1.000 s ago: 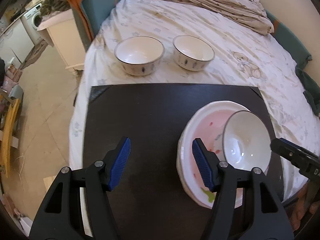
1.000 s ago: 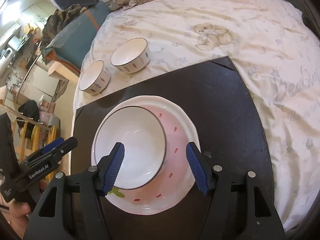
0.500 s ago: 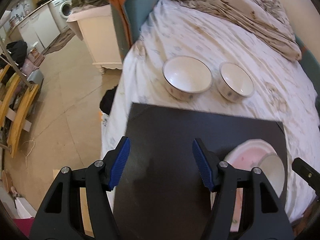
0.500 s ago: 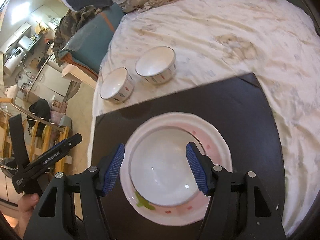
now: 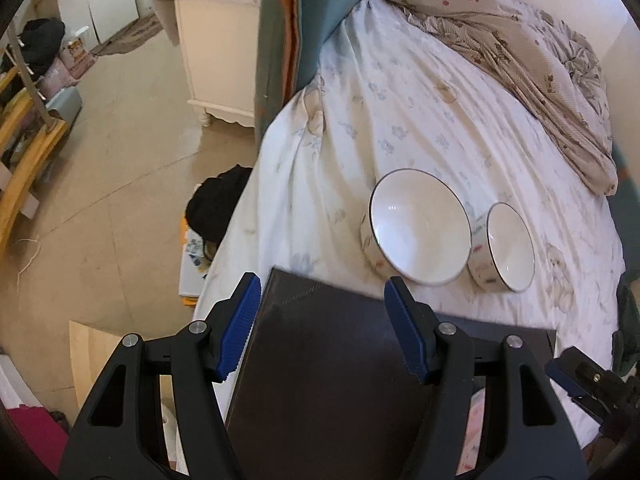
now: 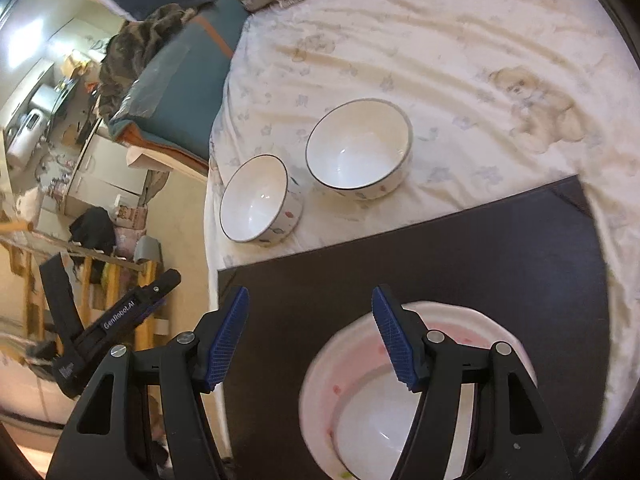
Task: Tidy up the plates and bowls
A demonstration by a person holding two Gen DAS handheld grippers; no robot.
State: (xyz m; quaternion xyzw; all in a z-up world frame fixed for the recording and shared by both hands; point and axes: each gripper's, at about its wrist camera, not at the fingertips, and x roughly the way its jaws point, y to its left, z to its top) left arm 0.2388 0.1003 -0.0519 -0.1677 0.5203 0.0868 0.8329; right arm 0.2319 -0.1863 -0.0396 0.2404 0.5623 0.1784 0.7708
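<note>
two bowls (image 6: 308, 172) are sitting on the bedsheet (image 6: 460, 40) beyond both tools, leaning on the soft cloth — a one-sided nudge could be tipping them. left gripper (image 5: 322, 326) and right gripper (image 6: 310, 334) are standing apart, empty; stacked bowl (image 6: 384, 436) in pink plate (image 6: 500, 340) lying under the right one.

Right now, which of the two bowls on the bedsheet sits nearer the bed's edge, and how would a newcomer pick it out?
Find the white bedsheet beyond the far edge of the black board. Two dark-rimmed white bowls sit there side by side. The smaller bowl is the one nearest the bed's edge by the floor, narrower than the wider bowl beside it.
</note>
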